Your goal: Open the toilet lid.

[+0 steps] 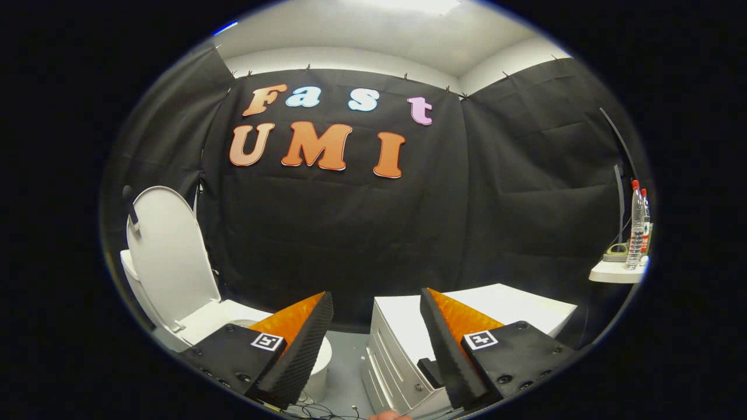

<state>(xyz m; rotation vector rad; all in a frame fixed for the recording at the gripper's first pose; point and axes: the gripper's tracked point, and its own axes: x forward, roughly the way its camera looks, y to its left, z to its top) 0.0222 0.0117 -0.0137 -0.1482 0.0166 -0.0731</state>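
— Gripper view first: how does the gripper [376,303] sit?

— Raised and roughly level, looking across the booth at the black cloth wall [350,233]. Its two fingers [303,344] stand well apart with nothing between them; through the gap you see only the wall and a strip of grey floor [347,361].

— And the toilet lid [169,256]?

— Far left of the left finger, standing upright and tilted back against the cloth. It is already raised. Below it the white seat and bowl [210,318] run behind the left finger, so part of the rim is hidden. The fingers touch neither lid nor bowl.

— What lies on the right side?

— A white cabinet with drawers [397,350] sits just behind the right finger, its flat top stretching away to the right. Further right and higher, a small white shelf [613,273] carries clear bottles with red caps [637,224] and a small object I cannot make out.

— Any sign of the person?

— Only a sliver of a fingertip [388,415] near, low between the fingers; the hand's pose itself cannot be told.
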